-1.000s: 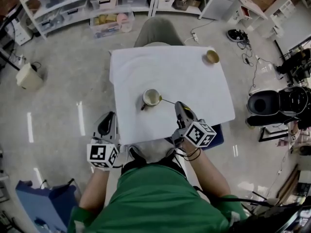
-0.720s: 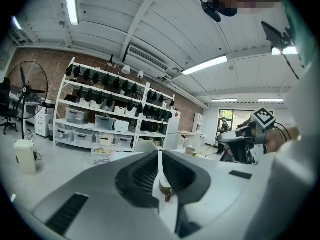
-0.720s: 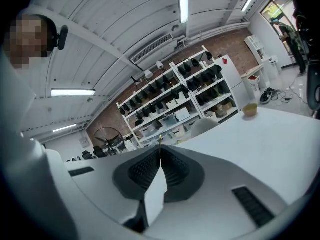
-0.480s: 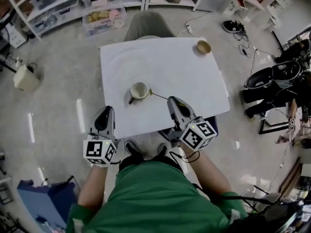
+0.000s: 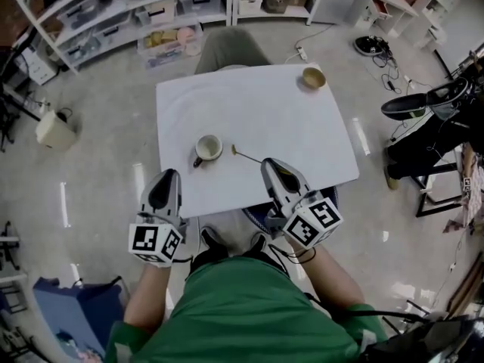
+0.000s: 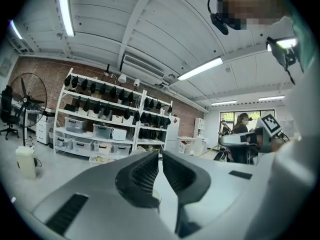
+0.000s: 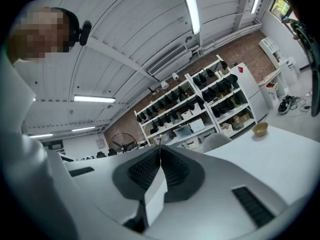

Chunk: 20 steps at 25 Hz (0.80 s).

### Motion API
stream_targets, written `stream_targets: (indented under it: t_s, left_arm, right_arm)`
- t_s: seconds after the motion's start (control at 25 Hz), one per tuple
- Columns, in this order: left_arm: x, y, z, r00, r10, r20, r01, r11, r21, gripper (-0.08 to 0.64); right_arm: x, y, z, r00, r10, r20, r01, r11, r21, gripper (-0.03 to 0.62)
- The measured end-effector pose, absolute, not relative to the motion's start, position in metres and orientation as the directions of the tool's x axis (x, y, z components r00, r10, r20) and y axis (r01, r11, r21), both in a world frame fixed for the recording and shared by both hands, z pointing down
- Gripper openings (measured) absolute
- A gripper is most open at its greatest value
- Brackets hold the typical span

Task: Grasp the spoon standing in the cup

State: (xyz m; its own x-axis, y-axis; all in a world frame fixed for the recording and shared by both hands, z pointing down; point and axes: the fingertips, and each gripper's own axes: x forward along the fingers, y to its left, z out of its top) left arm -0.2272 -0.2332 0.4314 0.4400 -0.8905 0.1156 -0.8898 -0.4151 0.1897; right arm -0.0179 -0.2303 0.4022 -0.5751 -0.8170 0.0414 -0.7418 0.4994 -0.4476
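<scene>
**Item 1. Table (image 5: 272, 112).** White tabletop, carrying the cup and the bowl.

**Item 2. Cup (image 5: 208, 148).** Pale, with a handle. It is standing upright on the tabletop, towards the left edge and nearer the near edge than the far one. Nothing is showing inside it.

**Item 3. Spoon (image 5: 246, 155).** Thin and metal. It is lying out of the cup, just beside it and apart from it on the side of the right edge. Its bowl end is pointing towards the cup and its handle end is running into the right gripper. Whether it is touching the tabletop cannot be told.

**Item 4. Right gripper (image 5: 269, 165).** The tongs are pinching together on the spoon's handle, which is showing in the right gripper view as a fine line rising from between the pads. The tip is sitting over the tabletop by the near edge, and the body with its marker cube is reaching back past that edge.

**Item 5. Left gripper (image 5: 168, 175).** The tongs are standing narrow, tips all but meeting, and are carrying nothing. It is hanging off the tabletop, just outside the left edge by the near-left corner.

**Item 6. Bowl (image 5: 313, 77).** Tan. It is resting at the far-right corner, well apart from the cup.

**Item 7. Chair (image 5: 227, 48).** It is standing at the far edge.

**Item 8. Shelving (image 5: 113, 13).** It is holding bins beyond the table.
</scene>
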Motion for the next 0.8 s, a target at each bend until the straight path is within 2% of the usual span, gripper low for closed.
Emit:
stream_targets:
  t_s: [0.48, 0.8]
  left_arm:
    - [-0.193, -0.222, 0.417, 0.446, -0.890, 0.098, -0.886, -0.423, 0.191, 0.038]
    - [-0.197, -0.220, 0.414, 0.440, -0.894, 0.080, -0.887, -0.418, 0.196, 0.038]
  right_arm:
    - [0.012, -0.218, 0.389, -0.584, -0.812, 0.011, -0.728, 0.518, -0.449, 0.026]
    - [0.014, -0.216, 0.385, -0.571, -0.821, -0.004, -0.735, 0.514, -0.443, 0.026]
